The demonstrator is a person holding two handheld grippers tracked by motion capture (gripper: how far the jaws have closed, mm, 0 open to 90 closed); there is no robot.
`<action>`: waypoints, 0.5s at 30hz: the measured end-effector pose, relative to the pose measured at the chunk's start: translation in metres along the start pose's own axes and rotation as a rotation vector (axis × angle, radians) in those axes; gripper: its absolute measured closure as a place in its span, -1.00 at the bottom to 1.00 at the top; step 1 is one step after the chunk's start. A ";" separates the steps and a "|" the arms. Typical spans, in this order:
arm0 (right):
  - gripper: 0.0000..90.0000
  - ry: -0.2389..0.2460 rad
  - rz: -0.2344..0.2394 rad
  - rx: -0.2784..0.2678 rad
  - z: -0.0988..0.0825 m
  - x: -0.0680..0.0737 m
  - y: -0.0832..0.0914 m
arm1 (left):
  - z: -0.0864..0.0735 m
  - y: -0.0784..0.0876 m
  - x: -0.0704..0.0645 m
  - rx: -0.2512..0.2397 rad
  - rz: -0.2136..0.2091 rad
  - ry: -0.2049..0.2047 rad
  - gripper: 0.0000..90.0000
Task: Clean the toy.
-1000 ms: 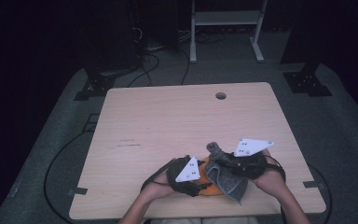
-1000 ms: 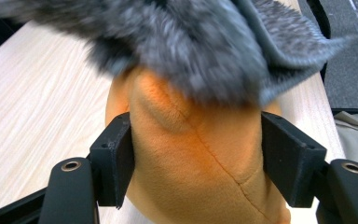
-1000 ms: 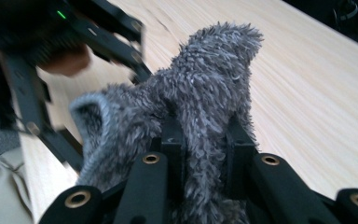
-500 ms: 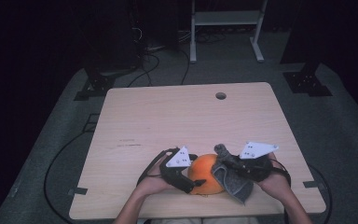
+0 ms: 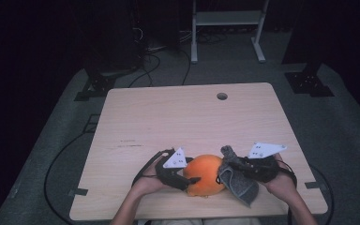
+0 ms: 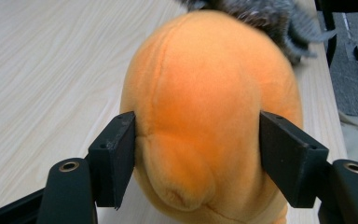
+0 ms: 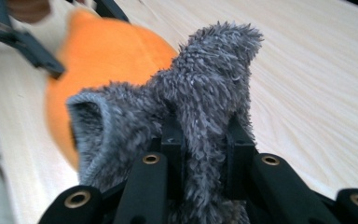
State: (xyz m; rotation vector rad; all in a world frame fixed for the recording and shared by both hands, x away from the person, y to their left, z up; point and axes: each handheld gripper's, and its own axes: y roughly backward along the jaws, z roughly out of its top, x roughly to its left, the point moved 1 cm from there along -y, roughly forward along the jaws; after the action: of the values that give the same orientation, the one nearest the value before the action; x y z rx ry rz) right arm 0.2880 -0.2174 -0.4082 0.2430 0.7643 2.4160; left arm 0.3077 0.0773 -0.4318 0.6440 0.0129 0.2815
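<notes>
While the wooden table (image 5: 178, 122) fills the middle of the high view, with a small round hole (image 5: 222, 96) near its far edge at upper centre, the work sits low in the frame close to the near edge. An orange plush ball (image 5: 205, 174) rests on the tabletop at lower centre, between the two hands. In the left gripper view the same plush ball (image 6: 205, 116) takes up the centre of the frame, a soft nub showing at its lower front. A grey fuzzy cloth (image 5: 236, 180) hangs just right of the ball in the high view, touching its right side; it looks like a sock or mitt with a ribbed cuff, though I cannot tell which. In the right gripper view the cloth (image 7: 200, 93) stands up through the centre of the frame, with the orange ball (image 7: 102, 51) blurred behind it at upper left.

The left gripper (image 6: 198, 158) has its jaws set on either side of the ball, pads pressing into the plush; they have just been closing after a brief widening, with the ball between them. The left gripper (image 5: 187, 179) lies at lower centre-left of the high view. The right gripper (image 7: 205, 140) is clamped tight on a fold of the grey cloth, and the right gripper (image 5: 232, 165) lies at lower right of the high view.
</notes>
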 end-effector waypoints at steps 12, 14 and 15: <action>0.64 0.001 -0.001 0.091 -0.018 -0.007 -0.013 | -0.008 0.006 0.003 0.015 -0.012 0.009 -0.31; 0.63 -0.004 0.024 0.051 -0.013 -0.005 -0.007 | -0.008 0.006 0.004 0.016 -0.014 0.012 -0.32; 0.63 -0.001 0.040 0.025 -0.009 -0.002 -0.003 | -0.008 0.006 0.005 0.016 -0.014 0.013 -0.32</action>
State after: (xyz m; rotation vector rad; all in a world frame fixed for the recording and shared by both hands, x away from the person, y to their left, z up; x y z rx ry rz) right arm 0.2883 -0.2205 -0.4176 0.2718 0.7972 2.4454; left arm 0.3099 0.0880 -0.4347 0.6576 0.0318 0.2717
